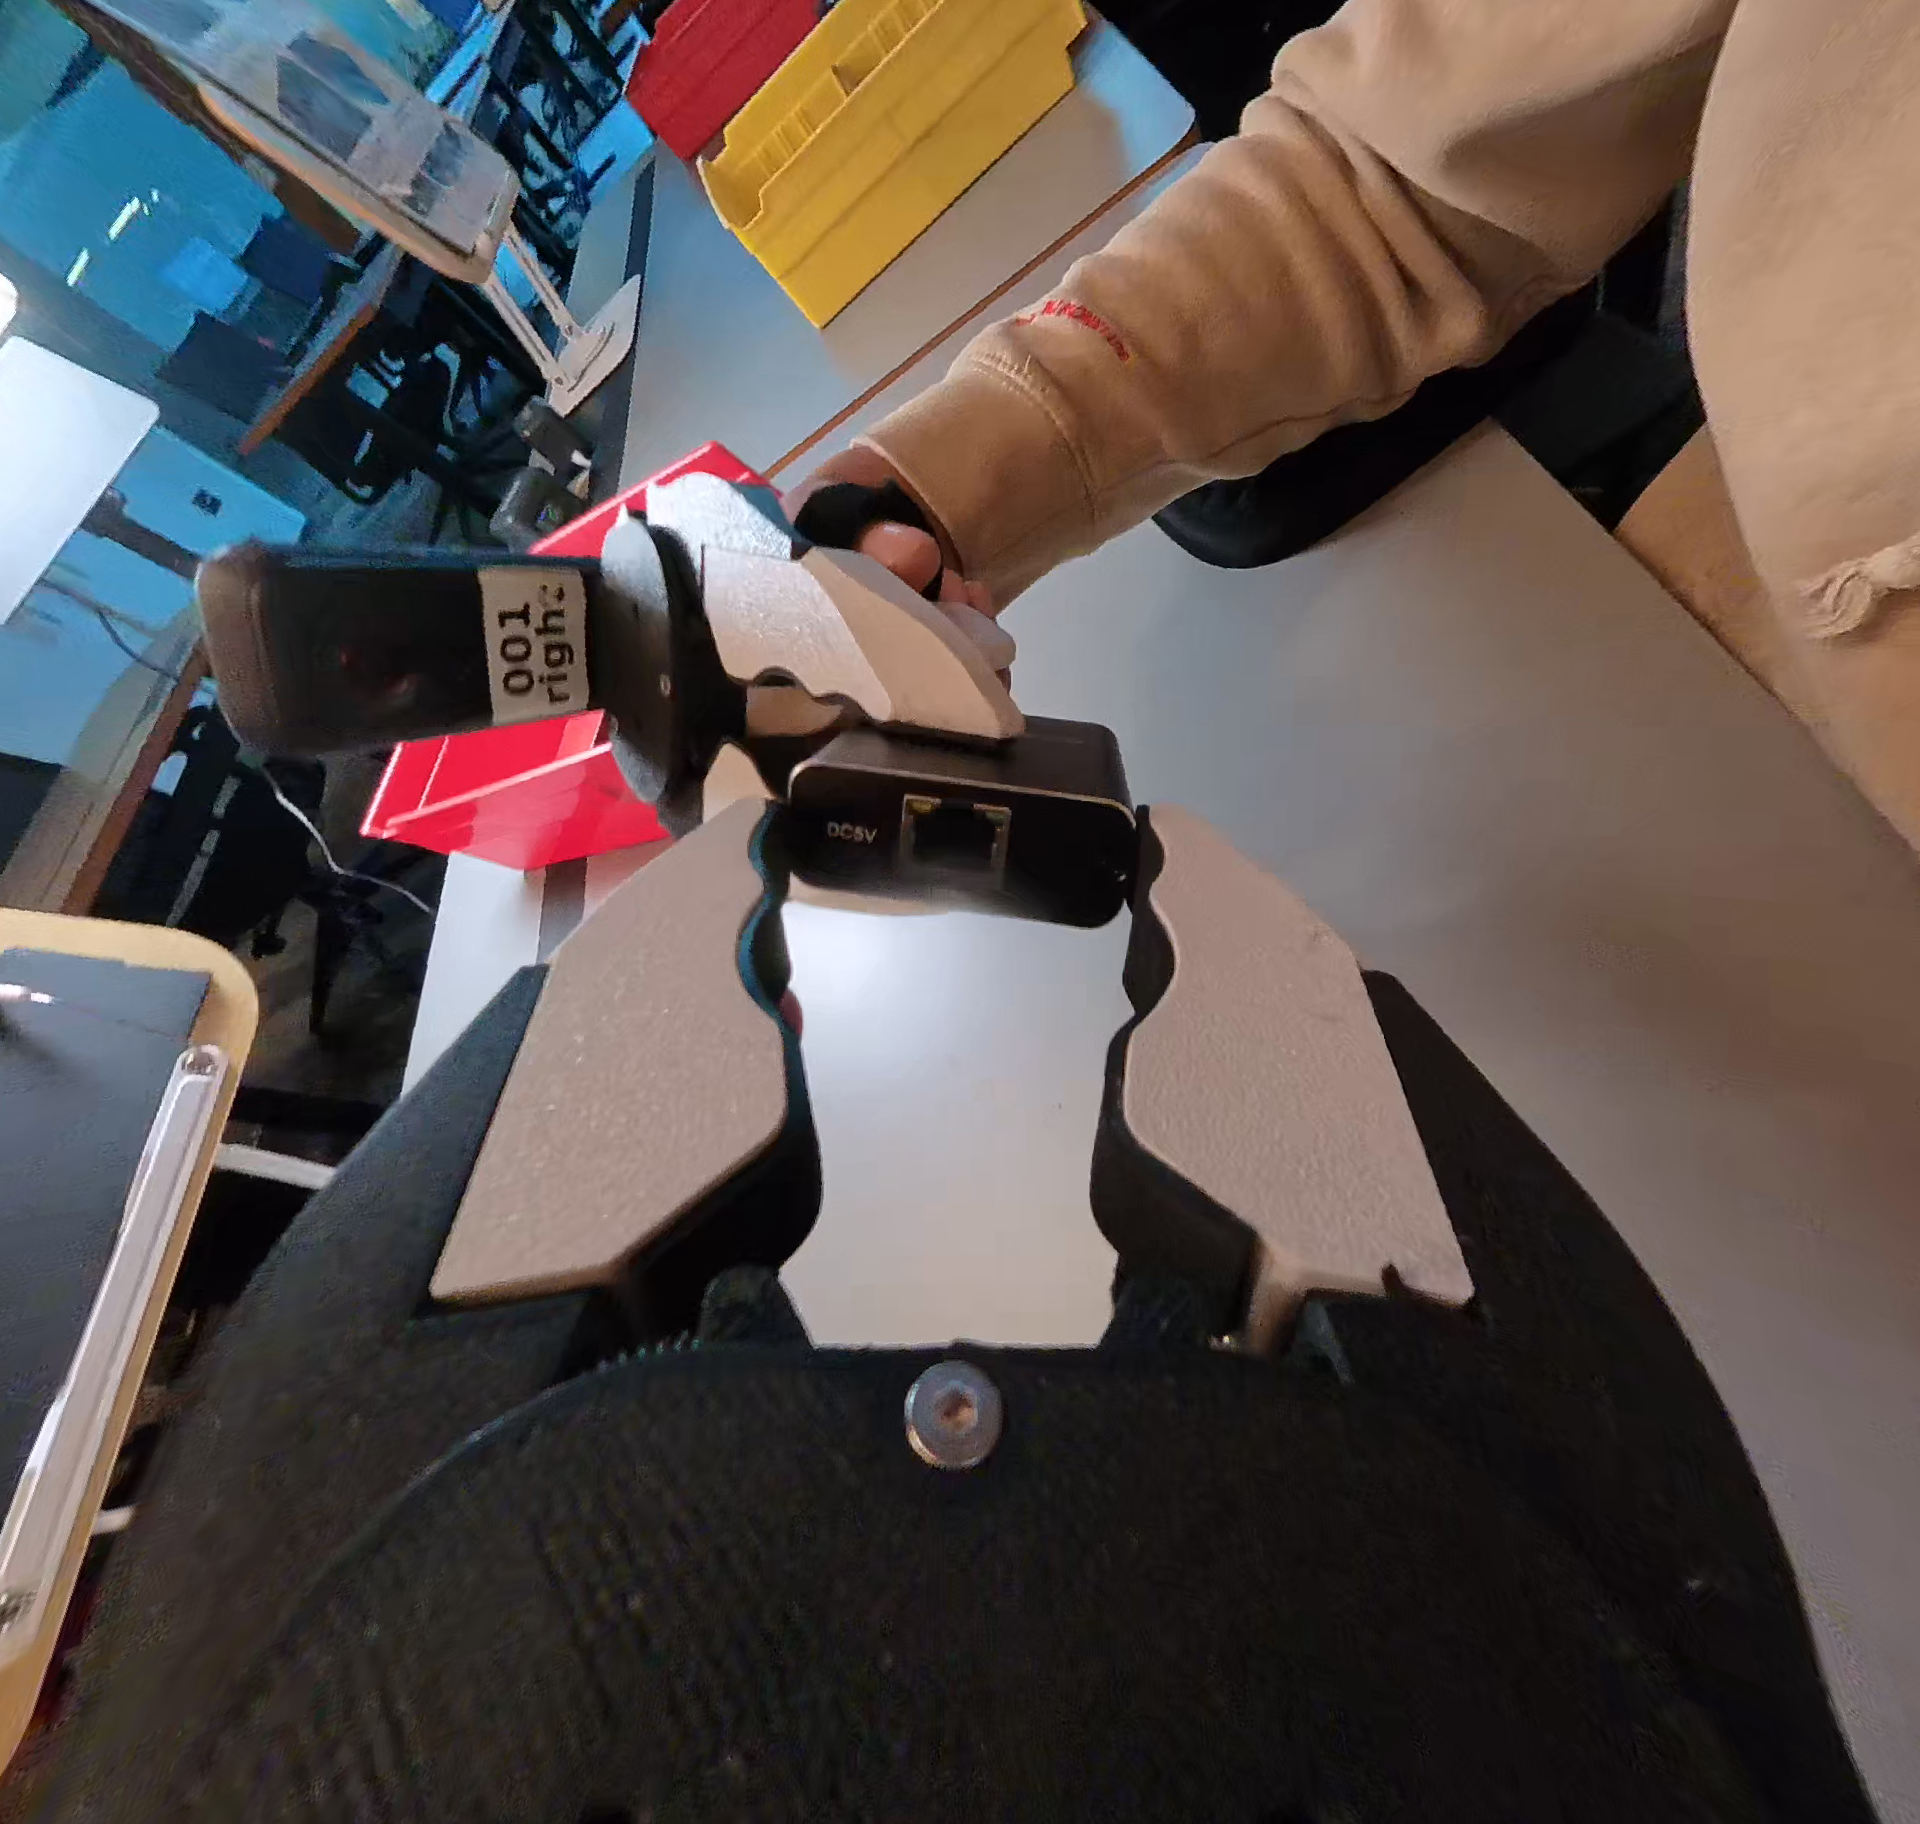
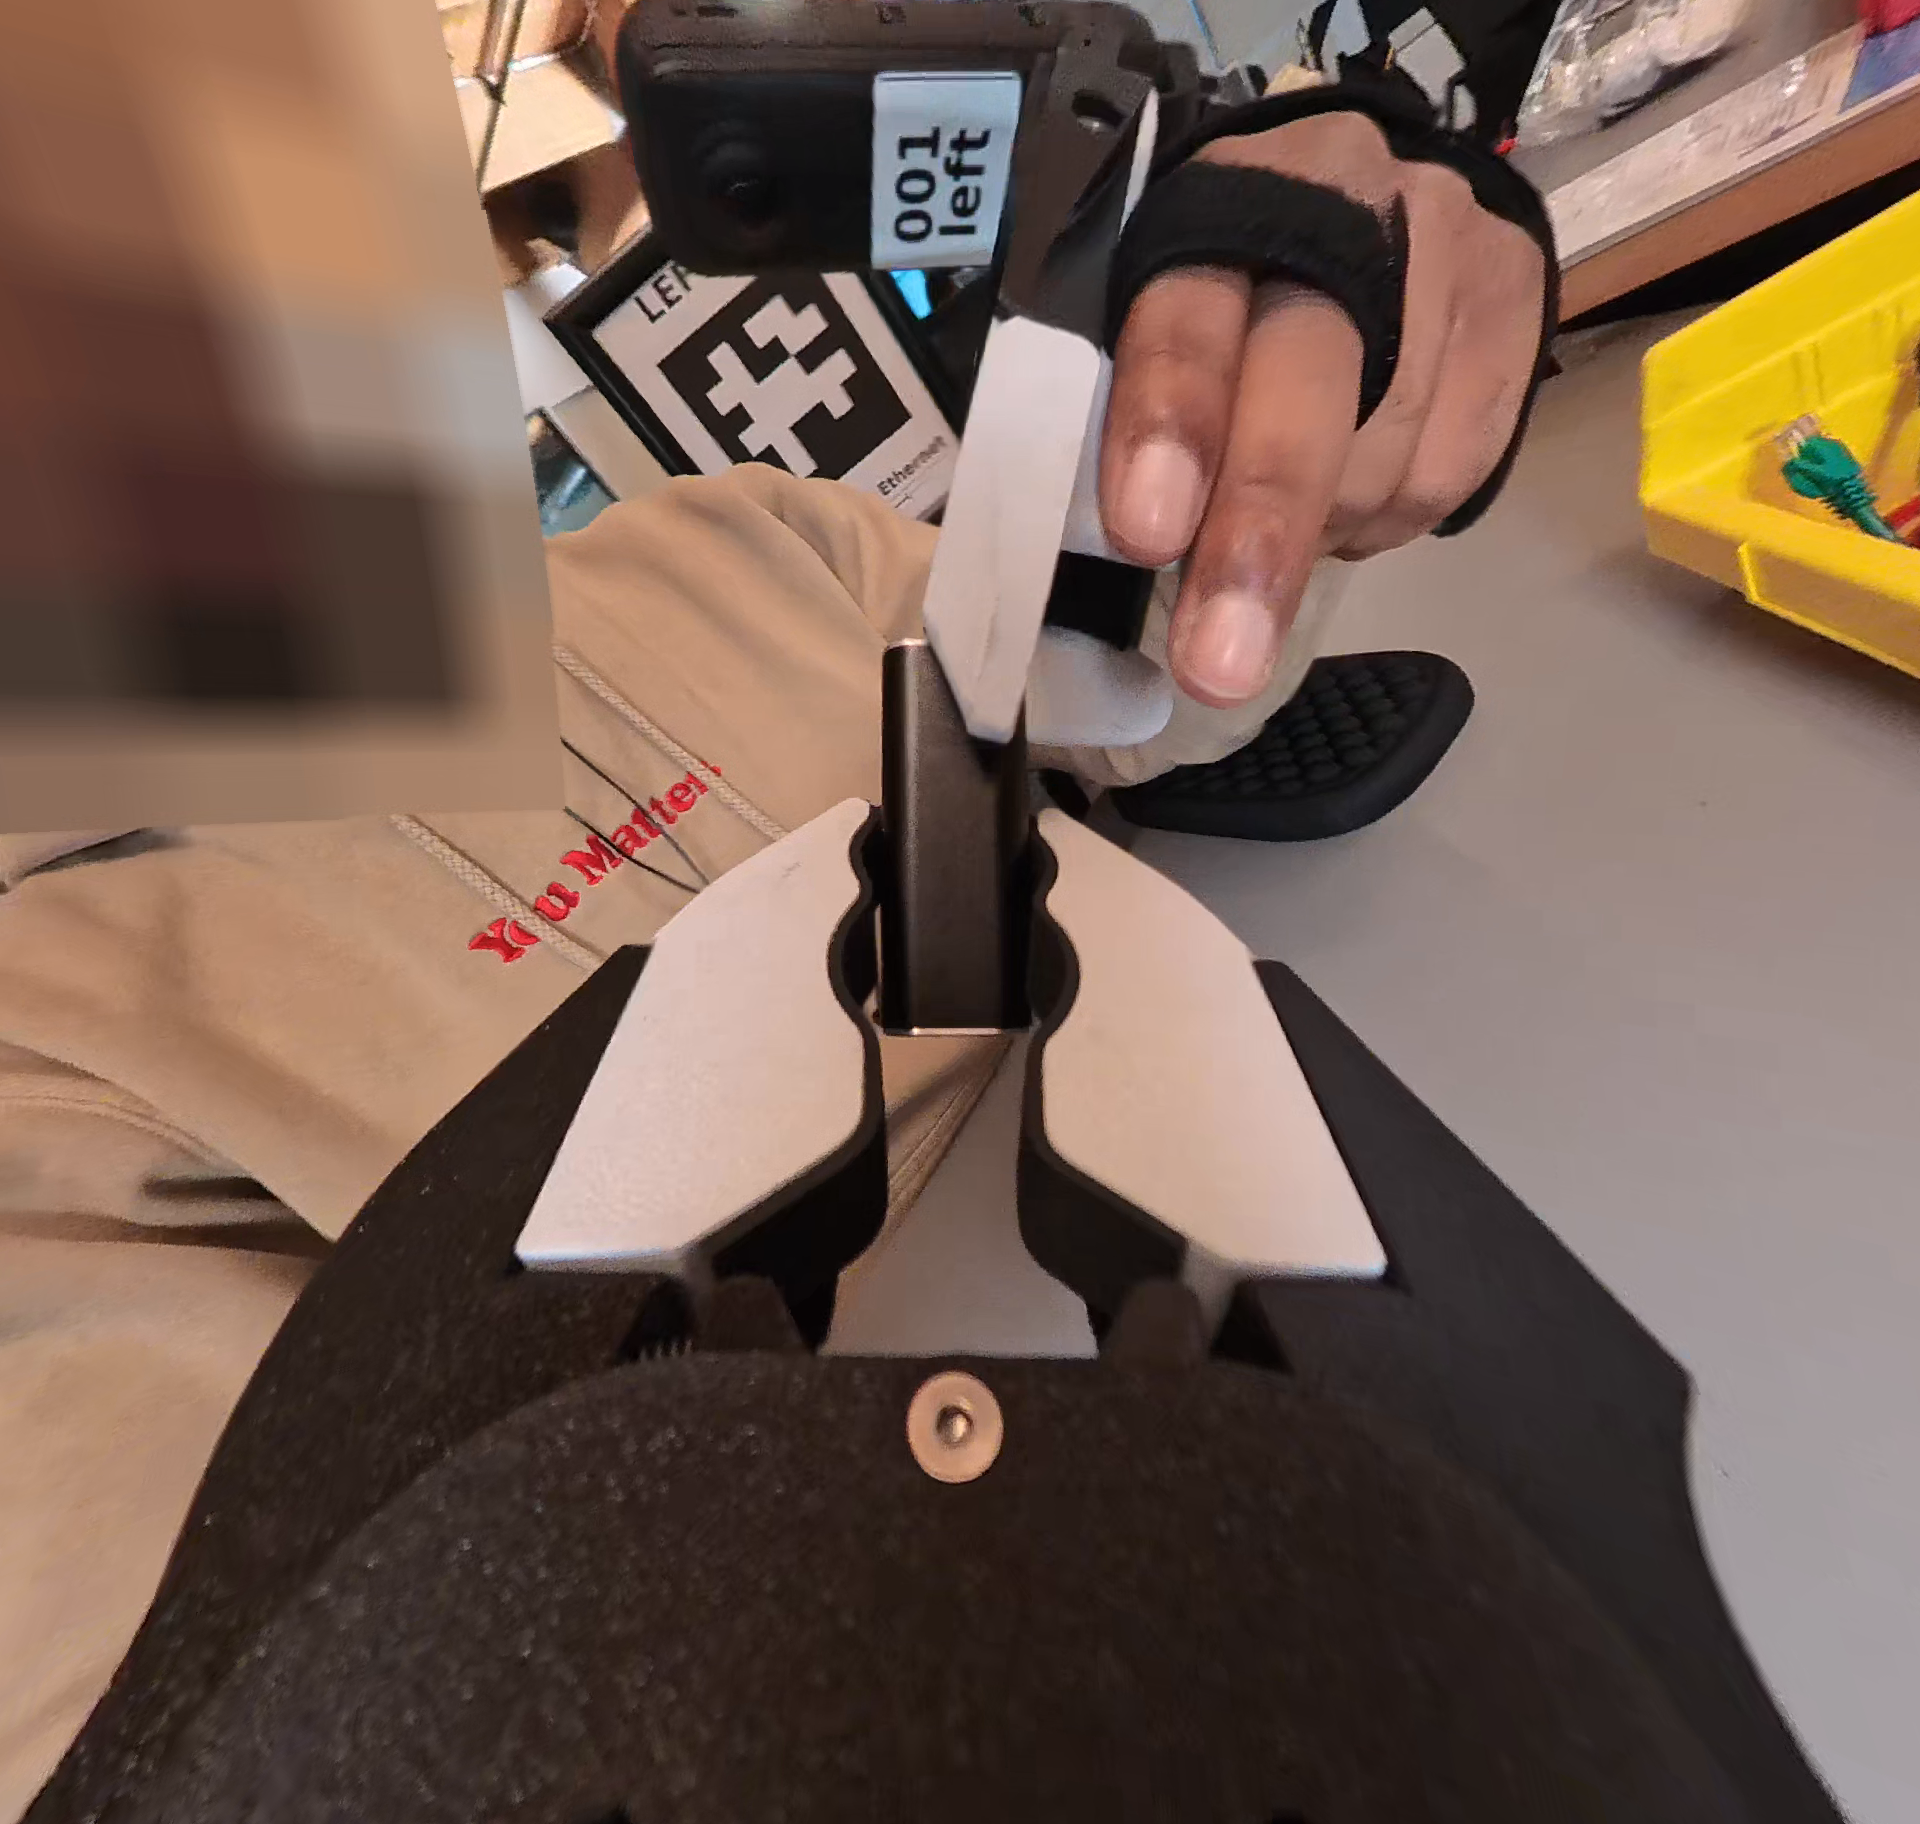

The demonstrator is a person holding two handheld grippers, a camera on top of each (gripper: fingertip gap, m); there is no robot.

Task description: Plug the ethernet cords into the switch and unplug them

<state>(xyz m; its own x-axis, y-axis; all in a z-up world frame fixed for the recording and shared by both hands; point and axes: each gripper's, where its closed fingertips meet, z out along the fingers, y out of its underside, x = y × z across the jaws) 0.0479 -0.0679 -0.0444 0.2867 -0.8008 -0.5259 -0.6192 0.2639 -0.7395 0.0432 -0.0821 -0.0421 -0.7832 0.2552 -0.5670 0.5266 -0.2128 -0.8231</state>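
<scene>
The switch (image 1: pixel 956 829) is a small black box held above the grey table (image 1: pixel 1455 839). One empty port on its front faces the left wrist camera. My right gripper (image 2: pixel 954 839) is shut on the switch (image 2: pixel 940 901), one finger on each flat face; in the left wrist view it (image 1: pixel 894 673) reaches in from the left. My left gripper (image 1: pixel 954 834) is wide open, a fingertip beside each end of the switch; I cannot tell if they touch it. In the right wrist view its fingers (image 2: pixel 987 579) come down onto the far part of the switch. No cord is in the switch.
A yellow bin (image 2: pixel 1766 444) at the right holds a green ethernet plug (image 2: pixel 1829 496). Yellow (image 1: pixel 894 112) and red bins (image 1: pixel 499 798) stand farther off. A black dimpled pad (image 2: pixel 1320 746) lies near the table edge. A person in a beige sweatshirt (image 1: pixel 1403 268) sits close. Less than 4 cm separates the two grippers' tips.
</scene>
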